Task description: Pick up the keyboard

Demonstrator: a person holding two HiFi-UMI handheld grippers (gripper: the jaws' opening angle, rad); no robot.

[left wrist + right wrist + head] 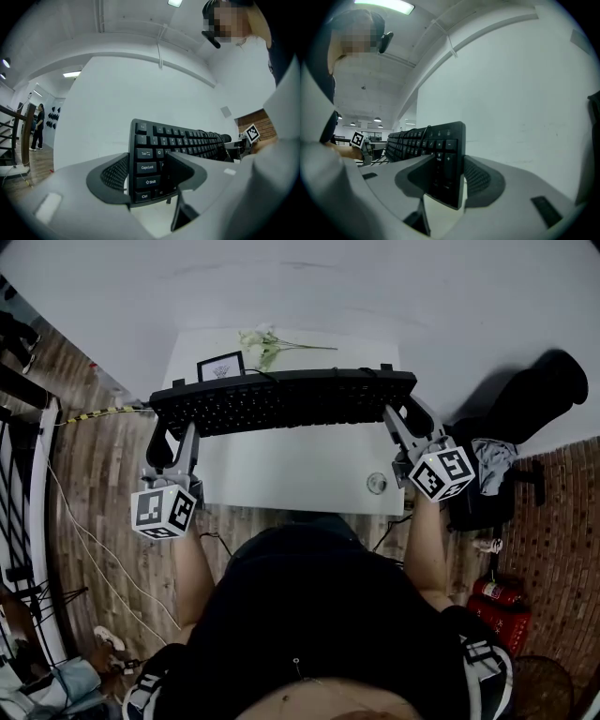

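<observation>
- Near the right front edge of the white table (281, 470) sits a small round clear cup (377, 483). From above I can't tell whether anything is in it.
- At the far edge of the table a small picture frame (221, 366) stands, with a sprig of pale flowers (262, 343) lying just to its right.
- The black keyboard (281, 399) is held across the far part of the table. It is tipped up so its keys face the person, and its left end reaches past the table's left edge.
- The left tongs (174, 439) are clamped on the keyboard's left end. One pad lies on the key face by the Shift and Caps Lock keys, and the other is behind the back.
- The right tongs (405, 423) grip the right end at the number pad in the same way, one pad in front and one behind.
- Both tongs reach in level from the near side, so the keyboard spans the gap between them.
</observation>
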